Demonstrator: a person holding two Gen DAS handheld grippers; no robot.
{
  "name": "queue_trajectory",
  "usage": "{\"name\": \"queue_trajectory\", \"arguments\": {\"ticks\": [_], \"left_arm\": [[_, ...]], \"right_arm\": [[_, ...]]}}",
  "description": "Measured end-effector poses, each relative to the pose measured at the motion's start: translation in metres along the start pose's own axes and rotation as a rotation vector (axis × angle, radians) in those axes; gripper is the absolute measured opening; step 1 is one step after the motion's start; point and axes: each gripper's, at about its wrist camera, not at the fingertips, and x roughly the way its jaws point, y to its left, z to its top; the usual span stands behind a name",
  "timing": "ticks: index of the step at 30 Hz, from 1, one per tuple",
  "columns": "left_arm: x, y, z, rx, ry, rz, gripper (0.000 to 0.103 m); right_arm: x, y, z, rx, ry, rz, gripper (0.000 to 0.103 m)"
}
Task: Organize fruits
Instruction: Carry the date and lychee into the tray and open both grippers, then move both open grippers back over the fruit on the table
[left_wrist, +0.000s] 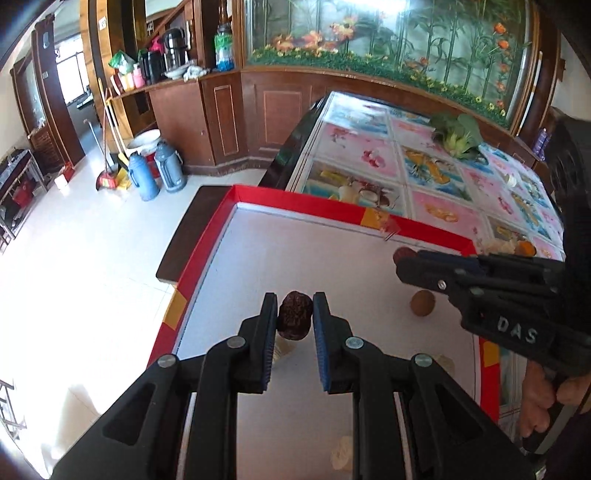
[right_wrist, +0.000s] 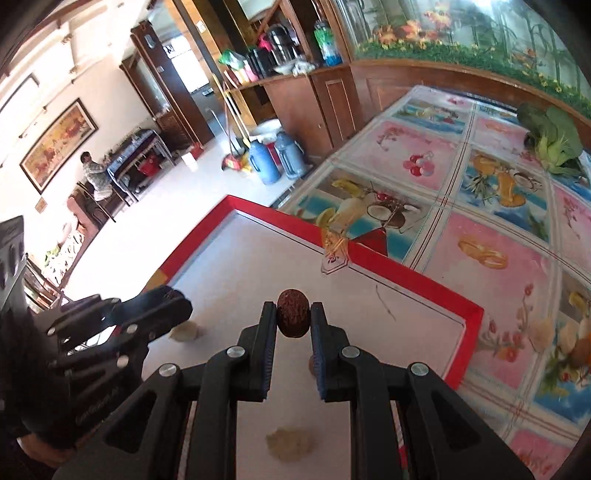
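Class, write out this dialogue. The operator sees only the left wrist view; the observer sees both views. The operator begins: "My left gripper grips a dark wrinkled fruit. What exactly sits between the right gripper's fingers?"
Observer: The right gripper is shut on a dark red fruit, which is wrinkled and pinched at its sides.
Operator: Is anybody else in the room?
Observer: Yes, a person sits at a table far across the floor.
Operator: Anything on the wall there?
Observer: A framed picture hangs above that person.
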Motion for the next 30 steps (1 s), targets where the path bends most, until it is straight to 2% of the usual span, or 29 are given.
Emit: {"name": "queue_trajectory", "arguments": {"ticks": [8,10,11,12,13,14,16,21,26,30], "left_arm": [[0.014,0.003,-0.006,-0.001,0.058,0.030,0.021],[0.014,0.004,-0.007,-0.007,0.073,0.032,0.022],[0.014,0.004,-0.007,-0.011,0.076,0.037,0.028],[0.013,0.005,-0.008,-0.021,0.083,0.045,0.043],[0.009,0.007,-0.008,-0.036,0.075,0.047,0.049],[0.006,0.007,-0.008,-0.042,0.060,0.048,0.053],[-0.005,0.004,-0.007,-0.032,0.037,0.054,0.053],[-0.039,-0.024,-0.002,0.016,-0.042,-0.012,0.053],[-0.058,-0.083,-0.003,0.136,-0.076,-0.120,0.055],[-0.061,-0.132,-0.005,0.221,-0.067,-0.206,0.055]], "right_arm": [[0.020,-0.001,0.004,0.013,0.090,-0.039,0.017],[0.021,-0.004,0.002,0.032,0.118,-0.025,0.017],[0.019,-0.006,0.001,0.043,0.115,-0.011,0.017],[0.015,-0.008,0.001,0.051,0.108,0.005,0.019],[0.007,-0.010,-0.001,0.055,0.089,0.026,0.021],[-0.004,-0.013,-0.004,0.058,0.058,0.040,0.025],[-0.023,-0.018,-0.009,0.056,-0.002,0.051,0.029],[-0.077,-0.046,-0.034,0.051,-0.109,0.058,0.030],[-0.124,-0.098,-0.071,0.101,-0.151,-0.020,0.031],[-0.152,-0.144,-0.105,0.171,-0.155,-0.109,0.031]]}}
